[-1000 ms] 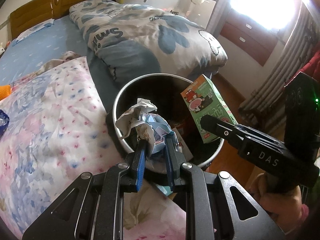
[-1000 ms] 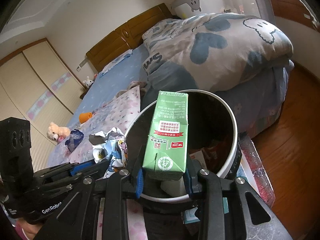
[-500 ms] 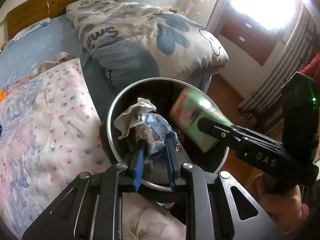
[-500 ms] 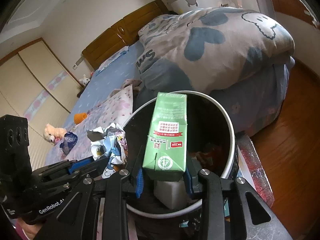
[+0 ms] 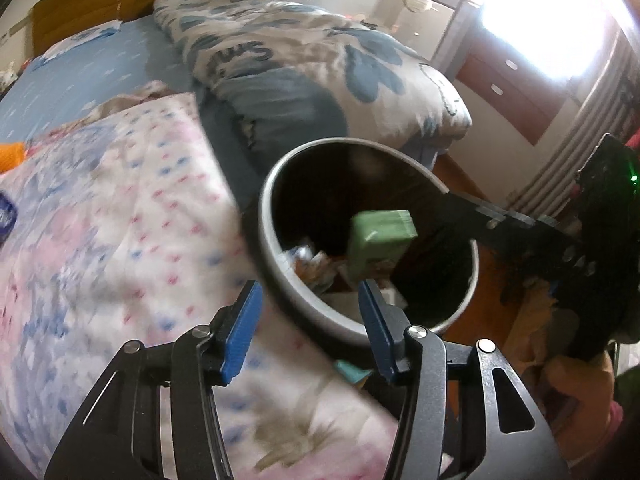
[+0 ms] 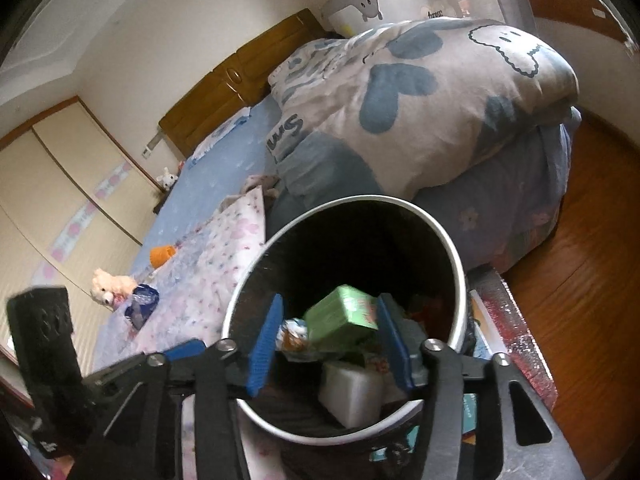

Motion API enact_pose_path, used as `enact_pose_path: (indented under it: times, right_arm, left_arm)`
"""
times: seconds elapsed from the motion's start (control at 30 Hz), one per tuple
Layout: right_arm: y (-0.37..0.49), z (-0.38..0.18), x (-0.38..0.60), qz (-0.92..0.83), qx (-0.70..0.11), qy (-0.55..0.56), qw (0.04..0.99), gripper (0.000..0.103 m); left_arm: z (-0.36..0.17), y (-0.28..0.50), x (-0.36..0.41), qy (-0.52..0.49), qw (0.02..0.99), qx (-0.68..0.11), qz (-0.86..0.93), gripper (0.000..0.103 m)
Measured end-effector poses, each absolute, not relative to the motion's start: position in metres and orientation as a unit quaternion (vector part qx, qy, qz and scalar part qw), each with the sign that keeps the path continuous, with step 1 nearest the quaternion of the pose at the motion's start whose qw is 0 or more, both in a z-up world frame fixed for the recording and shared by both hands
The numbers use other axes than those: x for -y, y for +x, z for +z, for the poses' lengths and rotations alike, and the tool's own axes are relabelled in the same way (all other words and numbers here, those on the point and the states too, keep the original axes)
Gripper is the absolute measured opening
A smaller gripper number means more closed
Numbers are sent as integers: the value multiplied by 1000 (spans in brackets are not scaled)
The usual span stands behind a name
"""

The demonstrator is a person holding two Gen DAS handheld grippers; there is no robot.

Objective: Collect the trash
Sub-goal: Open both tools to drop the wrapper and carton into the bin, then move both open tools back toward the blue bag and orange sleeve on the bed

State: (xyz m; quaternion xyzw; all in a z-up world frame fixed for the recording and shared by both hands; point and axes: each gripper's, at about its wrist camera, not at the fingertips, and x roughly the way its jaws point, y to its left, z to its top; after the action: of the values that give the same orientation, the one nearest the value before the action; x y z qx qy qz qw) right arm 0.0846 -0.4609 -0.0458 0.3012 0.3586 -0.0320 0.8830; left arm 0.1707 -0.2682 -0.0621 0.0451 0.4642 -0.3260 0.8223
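Note:
A round dark trash bin with a white rim [image 5: 267, 258] [image 6: 460, 264] stands beside the bed. A green drink carton [image 5: 378, 244] [image 6: 340, 316] lies inside it, blurred, among crumpled paper [image 6: 294, 334] and a white block [image 6: 352, 394]. My left gripper [image 5: 310, 328] is open and empty at the bin's near rim, over the floral quilt. My right gripper [image 6: 330, 344] is open and empty just above the bin's mouth; it also shows in the left wrist view [image 5: 520, 236] reaching over the bin from the right.
A bed with a floral quilt [image 5: 100, 220] and a rolled grey-blue duvet [image 6: 420, 92] lies behind the bin. A blue wrapper [image 6: 140, 306], an orange item [image 6: 162, 255] and a plush toy [image 6: 108, 284] lie on the bed. Wooden floor [image 6: 592, 280] is to the right.
Both grippers have opened. The crumpled paper has left the left gripper and the green carton has left the right one; both now lie in the bin.

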Motion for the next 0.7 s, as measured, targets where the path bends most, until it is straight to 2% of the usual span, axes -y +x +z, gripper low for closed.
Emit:
enact_pose_path:
  times: [0.17, 0.3, 0.43, 0.7]
  right_arm:
    - [85, -37, 442, -20, -346, 296, 890, 78]
    - [91, -31, 418, 2, -345, 286, 894, 80]
    - [100, -27, 388, 25, -347, 273, 897, 87]
    - [129, -37, 330, 78, -370, 257, 889, 88]
  left_arm:
    - [-70, 171, 229, 19, 828, -473, -299, 50]
    - [-75, 171, 193, -1, 837, -475, -272, 50]
    - [-77, 171, 159, -17, 847, -473, -241, 50]
    - [-80, 177, 89, -51, 863, -468, -182, 50]
